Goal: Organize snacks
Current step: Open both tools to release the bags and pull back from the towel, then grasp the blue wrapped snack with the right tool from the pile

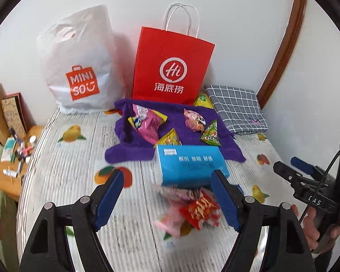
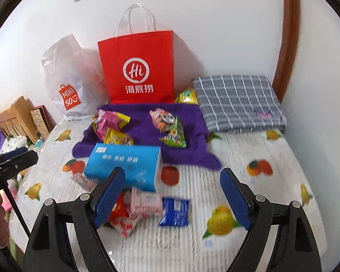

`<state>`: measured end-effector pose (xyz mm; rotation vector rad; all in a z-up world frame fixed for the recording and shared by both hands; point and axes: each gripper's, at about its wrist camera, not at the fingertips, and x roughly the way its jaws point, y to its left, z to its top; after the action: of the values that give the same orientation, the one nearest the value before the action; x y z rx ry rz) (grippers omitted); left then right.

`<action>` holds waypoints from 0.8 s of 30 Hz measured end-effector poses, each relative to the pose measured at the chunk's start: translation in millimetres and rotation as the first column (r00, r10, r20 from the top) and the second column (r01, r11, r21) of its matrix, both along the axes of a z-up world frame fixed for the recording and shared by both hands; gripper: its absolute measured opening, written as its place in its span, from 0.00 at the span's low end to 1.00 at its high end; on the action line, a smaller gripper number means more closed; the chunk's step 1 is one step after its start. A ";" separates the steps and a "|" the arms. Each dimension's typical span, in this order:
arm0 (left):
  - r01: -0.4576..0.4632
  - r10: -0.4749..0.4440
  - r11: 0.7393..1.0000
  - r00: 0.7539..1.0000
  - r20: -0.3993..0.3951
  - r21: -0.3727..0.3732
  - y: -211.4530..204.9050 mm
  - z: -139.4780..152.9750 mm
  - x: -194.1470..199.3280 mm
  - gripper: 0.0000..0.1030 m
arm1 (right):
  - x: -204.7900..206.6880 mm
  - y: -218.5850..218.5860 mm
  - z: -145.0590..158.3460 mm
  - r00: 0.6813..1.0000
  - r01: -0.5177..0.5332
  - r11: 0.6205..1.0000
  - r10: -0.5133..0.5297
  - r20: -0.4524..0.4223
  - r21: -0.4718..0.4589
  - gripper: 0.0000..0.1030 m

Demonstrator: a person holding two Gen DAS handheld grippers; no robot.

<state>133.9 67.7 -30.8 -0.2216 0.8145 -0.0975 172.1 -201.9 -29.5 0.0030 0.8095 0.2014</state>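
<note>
My left gripper point(image 1: 167, 172) hangs open and empty over a small heap on the fruit-print sheet: a red packet point(image 1: 199, 210) and a pink packet point(image 1: 170, 222). Just beyond lies a blue box point(image 1: 191, 165). Nothing sits between the jaws of my right gripper point(image 2: 172, 170), which is also open, above the sheet. Below it are the same red packet point(image 2: 120, 215), a pink-white packet point(image 2: 147, 201) and a blue packet point(image 2: 174, 212), with the blue box point(image 2: 124, 165) to its left. Several more snacks lie on a purple towel point(image 2: 192, 140), among them a green triangular packet point(image 2: 174, 136).
A red paper bag point(image 1: 172, 68) and a white plastic bag point(image 1: 79, 68) stand against the wall. A folded grey checked cloth point(image 1: 238, 108) lies at the back right, with a yellow-green packet point(image 1: 202, 100) beside it. A cluttered bedside table point(image 1: 15, 154) is left of the bed.
</note>
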 end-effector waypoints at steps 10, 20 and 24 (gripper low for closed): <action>0.009 -0.009 1.000 1.000 0.001 -0.015 -3.5 -4.7 -29.4 0.76 | -22.3 -2.4 -1.1 0.999 -0.032 0.999 0.031 0.011 0.012 0.83; -0.026 0.026 0.999 0.999 0.020 -0.023 6.3 -15.8 -33.6 0.75 | -18.1 1.0 -16.7 0.998 -0.052 0.998 0.053 -0.042 0.038 0.83; -0.046 0.047 0.999 0.999 0.020 -0.028 13.1 -25.1 -29.6 0.75 | -13.8 1.7 -28.8 0.997 -0.052 0.998 0.054 -0.046 0.039 0.83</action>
<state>104.3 80.8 -55.9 -0.2649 0.7873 -0.0669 158.3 -200.1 -58.3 0.0219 0.8536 0.2673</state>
